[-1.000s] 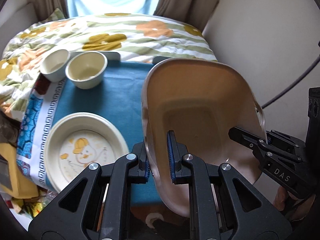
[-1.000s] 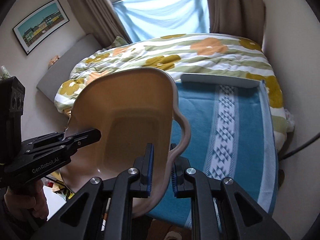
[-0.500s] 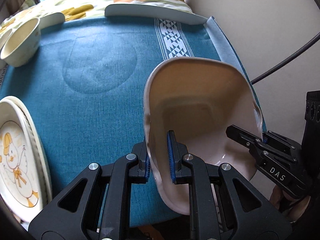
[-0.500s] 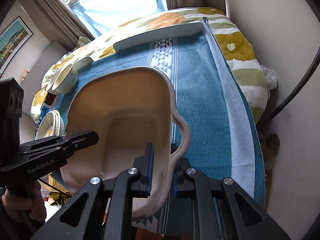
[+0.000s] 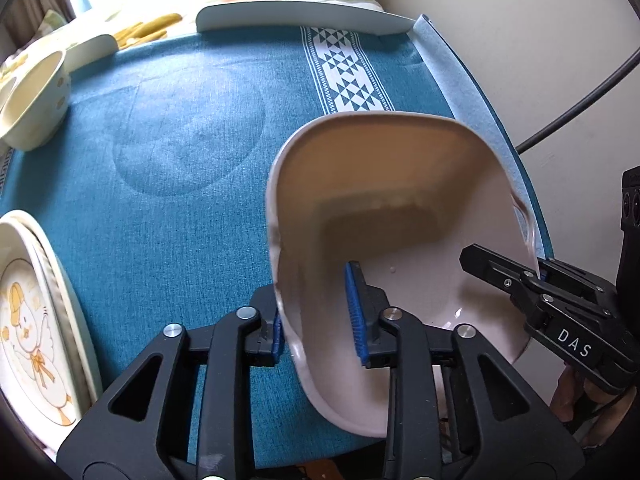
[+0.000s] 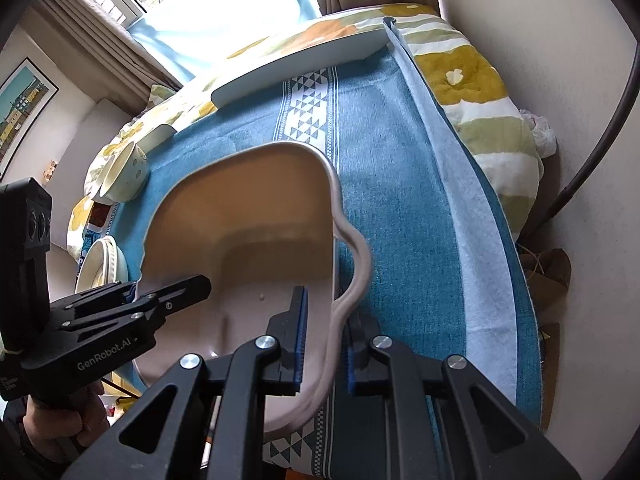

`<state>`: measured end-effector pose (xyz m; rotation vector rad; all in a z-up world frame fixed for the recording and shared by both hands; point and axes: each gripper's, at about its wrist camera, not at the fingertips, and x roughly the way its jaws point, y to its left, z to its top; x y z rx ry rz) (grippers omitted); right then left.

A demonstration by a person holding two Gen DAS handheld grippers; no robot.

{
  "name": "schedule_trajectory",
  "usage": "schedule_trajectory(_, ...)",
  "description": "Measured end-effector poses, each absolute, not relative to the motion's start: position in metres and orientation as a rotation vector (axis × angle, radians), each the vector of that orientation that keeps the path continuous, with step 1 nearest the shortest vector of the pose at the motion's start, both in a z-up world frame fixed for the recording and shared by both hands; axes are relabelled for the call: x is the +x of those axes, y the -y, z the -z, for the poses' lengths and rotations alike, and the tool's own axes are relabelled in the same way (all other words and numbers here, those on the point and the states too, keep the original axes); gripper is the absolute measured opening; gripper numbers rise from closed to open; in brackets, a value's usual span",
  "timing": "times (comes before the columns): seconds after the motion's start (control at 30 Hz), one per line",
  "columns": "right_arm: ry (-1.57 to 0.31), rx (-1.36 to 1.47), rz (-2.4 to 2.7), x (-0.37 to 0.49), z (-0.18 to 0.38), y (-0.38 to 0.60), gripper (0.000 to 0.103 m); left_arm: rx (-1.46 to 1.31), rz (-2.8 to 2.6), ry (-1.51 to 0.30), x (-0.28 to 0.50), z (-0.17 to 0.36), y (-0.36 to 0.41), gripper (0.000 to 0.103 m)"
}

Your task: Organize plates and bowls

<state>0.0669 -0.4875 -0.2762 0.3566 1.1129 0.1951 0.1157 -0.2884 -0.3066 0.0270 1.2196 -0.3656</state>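
Observation:
A beige, squarish dish (image 5: 400, 184) with wavy handles rests tilted over the blue cloth (image 5: 180, 200) near its right edge. My left gripper (image 5: 316, 312) straddles the dish's left rim. Its jaws are opening: the inner pad stands clear of the wall, so nothing is gripped. In the right wrist view, my right gripper (image 6: 325, 332) is shut on the right handle of the dish (image 6: 260, 208). The left gripper (image 6: 168, 288) shows there at the dish's far rim. A cream bowl (image 5: 32, 108) and a duck-print plate (image 5: 28, 320) sit on the left of the cloth.
A long white board (image 5: 300, 16) lies along the cloth's far edge, with a flowered quilt (image 6: 472, 68) behind it. A wall and a black cable (image 5: 580, 108) run close on the right. The plate stack (image 6: 102, 264) and bowl (image 6: 124, 176) stand left of the dish.
Both grippers came down with the dish toward the blue cloth. In the last half second the left jaws spread apart off the dish's rim; the right grip is unchanged.

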Motion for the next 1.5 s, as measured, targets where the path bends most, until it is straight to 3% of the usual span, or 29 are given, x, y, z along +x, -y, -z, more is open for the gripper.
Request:
schedule_trajectory(0.17, -1.112, 0.417, -0.188, 0.067, 0.278, 0.491, 0.015, 0.056, 0.357, -1.212, 0.115, 0.306, 0.294, 0.046)
schedule_trajectory(0.3, -1.088, 0.468, -0.167, 0.066, 0.275, 0.500, 0.047, 0.070, 0.358, -1.206, 0.114, 0.301, 0.294, 0.047)
schedule_trajectory(0.6, -1.031, 0.439, -0.120, 0.056, 0.241, 0.510, 0.048, 0.051, 0.331, -1.182, 0.098, 0.271, 0.275, 0.047)
schedule_trajectory(0.87, -0.908, 0.337, -0.213, 0.050, 0.154, 0.482, 0.049, -0.064, 0.284, -1.035, 0.061, 0.178, 0.213, 0.049)
schedule_trajectory(0.9, -0.895, 0.329, -0.238, 0.052, 0.144, 0.475, 0.057, -0.080, 0.268, -1.007, 0.056, 0.165, 0.202, 0.062)
schedule_trajectory(0.93, -0.883, 0.317, -0.261, 0.055, 0.134, 0.467, 0.075, -0.089, 0.242, -0.977, 0.053, 0.154, 0.192, 0.085)
schedule_trajectory(1.0, -0.856, 0.303, -0.318, 0.062, 0.119, 0.449, 0.098, -0.093, 0.176, -0.902, 0.048, 0.132, 0.169, 0.103)
schedule_trajectory(1.03, -0.844, 0.300, -0.346, 0.066, 0.113, 0.439, 0.102, -0.094, 0.158, -0.864, 0.047, 0.123, 0.158, 0.103)
schedule_trajectory(1.27, -0.802, 0.229, -0.456, 0.101, 0.093, 0.361, 0.102, -0.120, 0.083, -0.872, 0.088, 0.109, 0.076, 0.103)
schedule_trajectory(1.5, -0.877, 0.151, -0.447, 0.157, 0.096, 0.292, 0.102, -0.214, 0.066, -0.939, 0.141, 0.124, 0.001, 0.103)
